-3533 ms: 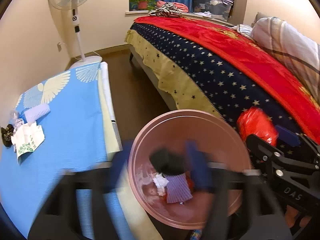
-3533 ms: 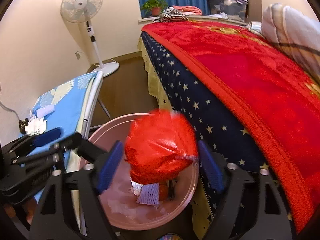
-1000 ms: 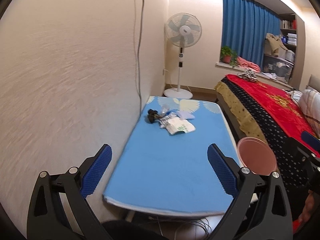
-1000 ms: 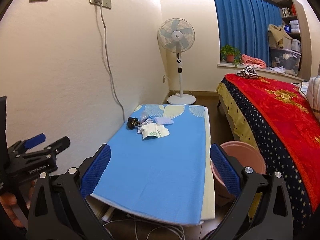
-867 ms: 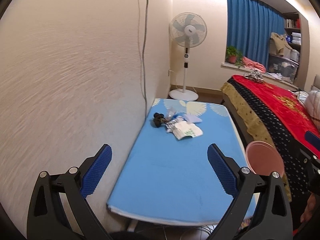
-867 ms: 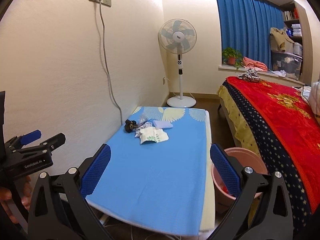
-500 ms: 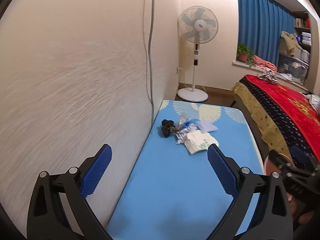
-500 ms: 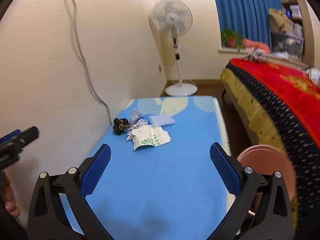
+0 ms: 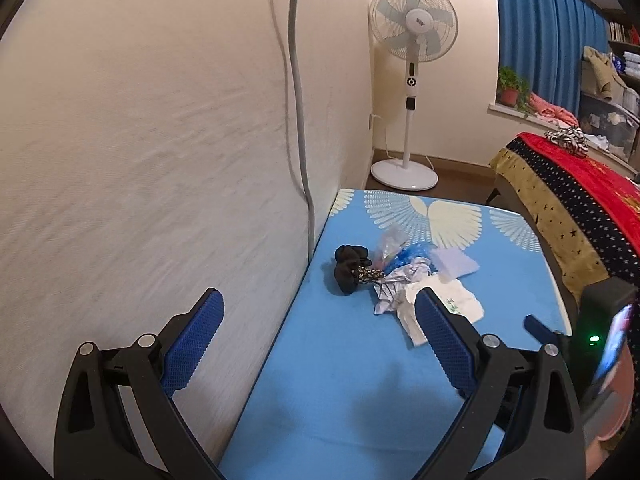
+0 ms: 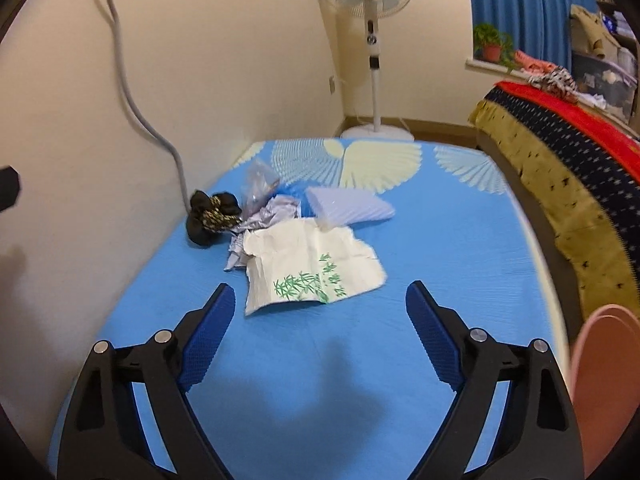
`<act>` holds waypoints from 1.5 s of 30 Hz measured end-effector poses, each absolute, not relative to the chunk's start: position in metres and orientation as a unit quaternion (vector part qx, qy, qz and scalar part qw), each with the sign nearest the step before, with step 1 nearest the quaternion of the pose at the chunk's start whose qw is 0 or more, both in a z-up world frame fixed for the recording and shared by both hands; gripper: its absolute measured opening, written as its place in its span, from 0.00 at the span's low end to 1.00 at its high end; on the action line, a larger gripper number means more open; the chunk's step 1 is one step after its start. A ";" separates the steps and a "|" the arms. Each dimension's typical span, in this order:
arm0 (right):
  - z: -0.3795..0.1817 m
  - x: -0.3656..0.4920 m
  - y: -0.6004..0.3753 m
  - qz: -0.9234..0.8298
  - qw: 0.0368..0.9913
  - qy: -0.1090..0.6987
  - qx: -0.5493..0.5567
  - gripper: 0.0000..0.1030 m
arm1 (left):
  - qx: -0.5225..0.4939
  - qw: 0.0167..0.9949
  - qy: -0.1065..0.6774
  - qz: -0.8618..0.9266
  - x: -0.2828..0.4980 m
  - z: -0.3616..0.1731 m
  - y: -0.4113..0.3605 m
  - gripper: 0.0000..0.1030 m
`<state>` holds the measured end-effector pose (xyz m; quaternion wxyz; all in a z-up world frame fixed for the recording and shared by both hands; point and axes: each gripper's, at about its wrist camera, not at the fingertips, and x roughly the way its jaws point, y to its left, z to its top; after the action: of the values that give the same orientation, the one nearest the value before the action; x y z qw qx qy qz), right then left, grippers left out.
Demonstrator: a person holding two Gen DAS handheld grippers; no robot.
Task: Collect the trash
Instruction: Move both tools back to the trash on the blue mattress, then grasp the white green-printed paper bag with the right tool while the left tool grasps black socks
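Observation:
A heap of trash lies on the blue table [image 10: 360,360]: a white paper with green bamboo print [image 10: 312,268], crumpled paper [image 10: 264,216], a pale purple pad [image 10: 348,204], clear plastic [image 10: 258,180] and a black wad [image 10: 210,212]. My right gripper [image 10: 320,304] is open and empty, low over the table just in front of the white paper. My left gripper [image 9: 318,312] is open and empty, nearer the wall, with the black wad [image 9: 348,268] and white paper [image 9: 460,304] ahead. The pink bin [image 10: 604,376] shows at the right edge.
A wall with a grey cable [image 9: 298,120] runs along the table's left side. A standing fan [image 9: 412,40] is behind the table. A bed with a red and starred blanket [image 10: 568,140] stands to the right, across a narrow floor gap.
Both grippers let go of earlier trash at the pink bin, swung back to the table, and have moved in closer to the trash heap. The right gripper is now low over the table.

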<state>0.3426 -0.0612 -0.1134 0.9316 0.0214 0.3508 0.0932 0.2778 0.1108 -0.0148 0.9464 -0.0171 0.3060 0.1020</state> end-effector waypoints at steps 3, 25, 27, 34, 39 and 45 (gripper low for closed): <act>-0.130 0.361 -0.052 0.094 0.927 0.364 0.016 0.83 | -0.018 0.945 0.309 0.101 0.289 -0.021 0.113 0.90; -0.164 0.393 -0.015 0.129 0.909 0.395 -0.026 0.25 | -0.039 0.940 0.322 0.105 0.316 -0.043 0.129 0.91; -0.161 0.386 -0.015 0.129 0.912 0.389 -0.034 0.23 | -0.039 0.940 0.322 0.104 0.315 -0.043 0.129 0.91; -0.120 0.359 -0.037 0.162 0.912 0.377 -0.002 0.23 | -0.044 0.943 0.313 0.100 0.309 -0.034 0.130 0.91; -0.074 0.326 -0.058 0.201 0.913 0.355 0.022 0.22 | -0.042 0.946 0.308 0.096 0.296 -0.026 0.127 0.91; -0.020 0.280 -0.078 0.197 0.926 0.323 0.003 0.22 | -0.055 0.949 0.301 0.075 0.280 -0.019 0.127 0.91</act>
<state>0.2804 -0.0782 -0.0197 0.9258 0.0029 0.3227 0.1970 0.2805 0.1266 -0.0185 0.9492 -0.0547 0.3007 0.0752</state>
